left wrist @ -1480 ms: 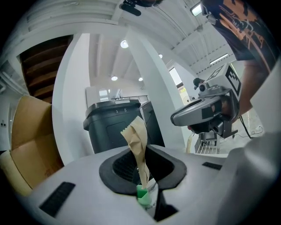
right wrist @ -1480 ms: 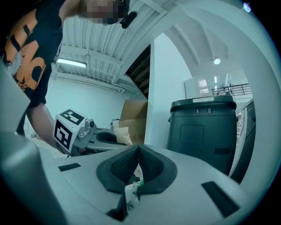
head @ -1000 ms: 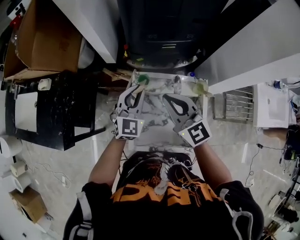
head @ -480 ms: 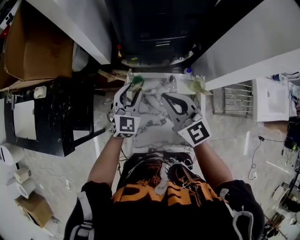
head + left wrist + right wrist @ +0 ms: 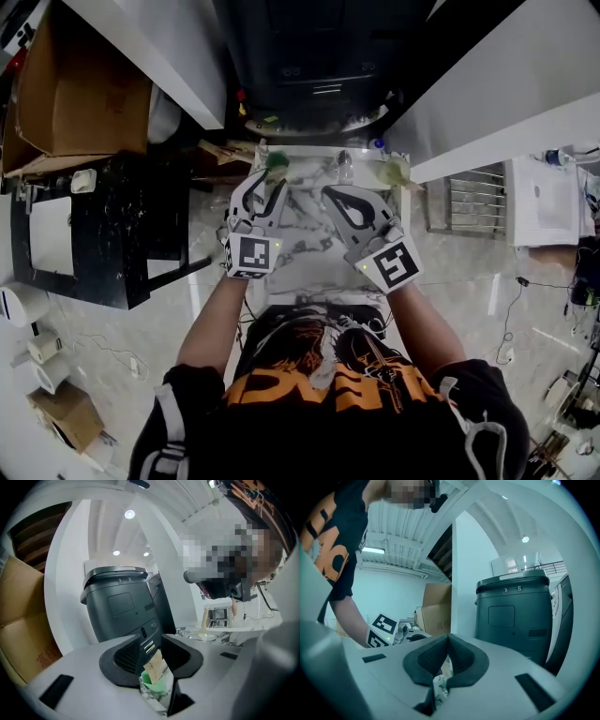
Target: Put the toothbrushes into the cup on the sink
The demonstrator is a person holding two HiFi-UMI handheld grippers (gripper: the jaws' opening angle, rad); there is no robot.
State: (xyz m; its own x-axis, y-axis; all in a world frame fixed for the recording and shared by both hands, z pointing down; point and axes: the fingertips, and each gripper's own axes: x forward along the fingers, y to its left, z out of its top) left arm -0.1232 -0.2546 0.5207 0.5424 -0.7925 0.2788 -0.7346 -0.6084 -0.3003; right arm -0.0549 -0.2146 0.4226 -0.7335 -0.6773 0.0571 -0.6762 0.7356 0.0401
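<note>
**Toothbrush stood in cup as left jaws parted**

The left gripper [image 5: 157, 649] had just been opening; its jaws stood wide apart and pressed on nothing. In the gap between them, just past the tips, a toothbrush [image 5: 154, 664] in a tan paper sleeve stood upright in the green cup [image 5: 158, 685]. The head view showed the cup at the far left corner of the marble sink top [image 5: 309, 248]. The right gripper [image 5: 447, 645] hung to the cup's right, apart from it, its jaws shut together and empty.
</note>
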